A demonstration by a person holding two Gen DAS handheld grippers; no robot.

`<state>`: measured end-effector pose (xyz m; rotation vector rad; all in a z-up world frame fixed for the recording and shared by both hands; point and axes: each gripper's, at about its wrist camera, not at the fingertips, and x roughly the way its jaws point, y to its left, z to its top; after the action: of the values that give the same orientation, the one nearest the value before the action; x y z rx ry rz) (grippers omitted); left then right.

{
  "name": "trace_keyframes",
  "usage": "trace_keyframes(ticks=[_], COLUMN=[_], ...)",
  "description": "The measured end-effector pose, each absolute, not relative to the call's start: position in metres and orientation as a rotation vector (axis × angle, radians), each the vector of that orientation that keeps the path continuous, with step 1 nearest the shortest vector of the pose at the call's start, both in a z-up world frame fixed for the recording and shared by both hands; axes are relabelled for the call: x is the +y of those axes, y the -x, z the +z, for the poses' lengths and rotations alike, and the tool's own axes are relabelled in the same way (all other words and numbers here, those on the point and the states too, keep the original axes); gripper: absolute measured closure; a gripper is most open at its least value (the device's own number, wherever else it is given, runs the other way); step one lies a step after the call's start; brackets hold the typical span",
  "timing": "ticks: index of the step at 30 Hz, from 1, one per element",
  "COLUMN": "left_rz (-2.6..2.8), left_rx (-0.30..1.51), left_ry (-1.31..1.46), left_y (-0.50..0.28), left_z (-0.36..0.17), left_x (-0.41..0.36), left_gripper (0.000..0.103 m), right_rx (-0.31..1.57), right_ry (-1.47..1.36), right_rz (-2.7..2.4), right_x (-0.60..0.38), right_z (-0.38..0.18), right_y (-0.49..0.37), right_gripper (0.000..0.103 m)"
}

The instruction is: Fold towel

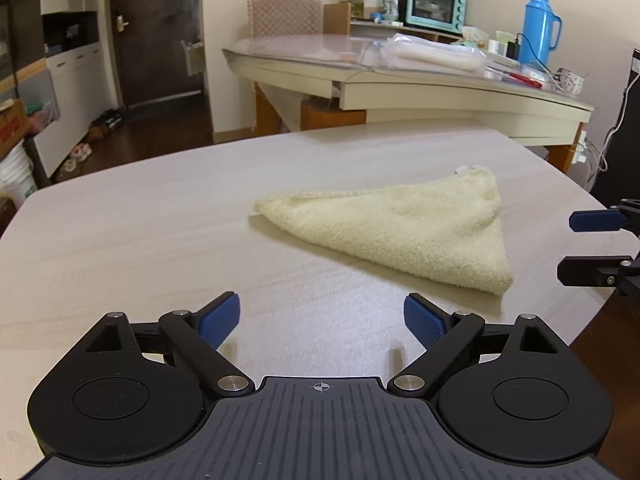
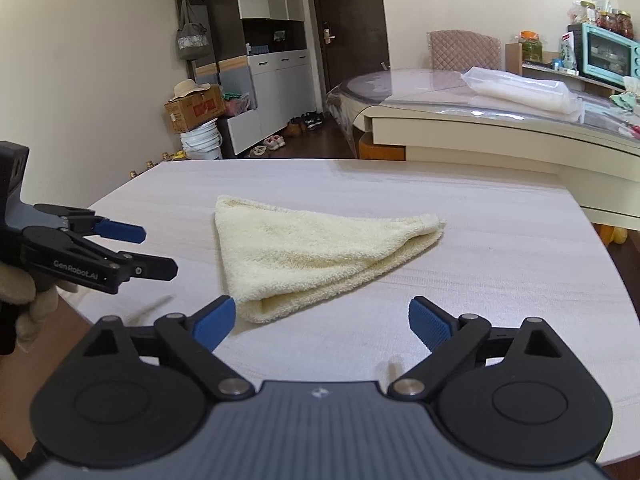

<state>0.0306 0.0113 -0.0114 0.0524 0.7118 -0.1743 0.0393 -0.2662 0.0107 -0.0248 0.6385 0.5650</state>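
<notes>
One cream towel [image 1: 400, 224] lies on the pale wood-grain table [image 1: 160, 220], already doubled over into a thick triangle, its layers showing along the rolled edge nearest the right gripper [image 2: 320, 318]. Nothing presses on it: both tools hang clear of the cloth with bare tabletop between their blue pads. The left gripper [image 1: 322, 316] has its jaws spread wide and empty, with the towel ahead of it and off to its right; the right gripper stands just as wide and just as empty, its left pad just beside the towel's near corner, though whether it touches the cloth I cannot tell. From the right-hand camera the left tool [image 2: 156, 250] shows in profile at the table's edge, held in a gloved hand [image 2: 28, 300] (light-coloured glove, only partly in view). I'd judge the fold in hand to be laid down and let go, so the task looks close to finished. If another fold is wanted, it would call for pinching one corner through all its layers, lifting it and carrying it over to the opposite corner; the pile is plush and stacked, so a shallow bite might catch only the top layer.
</notes>
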Motion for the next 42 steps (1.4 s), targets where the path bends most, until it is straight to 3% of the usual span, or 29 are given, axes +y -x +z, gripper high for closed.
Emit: trace_keyframes(ticks=[13, 14, 18, 20, 22, 27, 29, 31, 36, 42], left_rz=[-0.167, -0.163, -0.153, -0.148, -0.143, -0.144, -0.142, -0.137, -0.106, -0.016], left_rx=[0.679, 0.671, 0.656, 0.658, 0.660, 0.663, 0.664, 0.664, 0.654, 0.624], left_ry=[-0.048, -0.048, -0.044, -0.044, -0.044, -0.029, -0.023, -0.017, -0.005, -0.007], left_y=[-0.025, -0.025, -0.030, -0.034, -0.037, -0.046, -0.048, -0.050, -0.048, -0.037], left_z=[-0.004, -0.003, 0.001, 0.001, 0.000, -0.002, -0.004, -0.005, -0.006, 0.002], left_x=[0.017, 0.018, 0.020, 0.021, 0.021, 0.025, 0.027, 0.030, 0.045, 0.079], left_gripper=[0.010, 0.010, 0.010, 0.010, 0.010, 0.010, 0.010, 0.010, 0.010, 0.010], right_rx=[0.639, 0.639, 0.628, 0.642, 0.660, 0.717, 0.723, 0.715, 0.584, 0.518], right_ry=[-0.031, -0.044, -0.099, -0.129, -0.143, -0.181, -0.179, -0.173, -0.123, 0.012], right_rz=[0.511, 0.498, 0.474, 0.467, 0.462, 0.439, 0.429, 0.420, 0.481, 0.954], right_x=[-0.275, -0.276, -0.279, -0.279, -0.277, -0.272, -0.270, -0.268, -0.258, -0.199], right_z=[0.016, 0.017, 0.017, 0.013, 0.008, -0.005, -0.008, -0.009, 0.014, 0.035], right_y=[-0.059, -0.066, -0.097, -0.114, -0.128, -0.146, -0.147, -0.146, -0.123, -0.052], right_gripper=[0.010, 0.012, 0.038, 0.041, 0.052, 0.060, 0.073, 0.099, 0.099, 0.099])
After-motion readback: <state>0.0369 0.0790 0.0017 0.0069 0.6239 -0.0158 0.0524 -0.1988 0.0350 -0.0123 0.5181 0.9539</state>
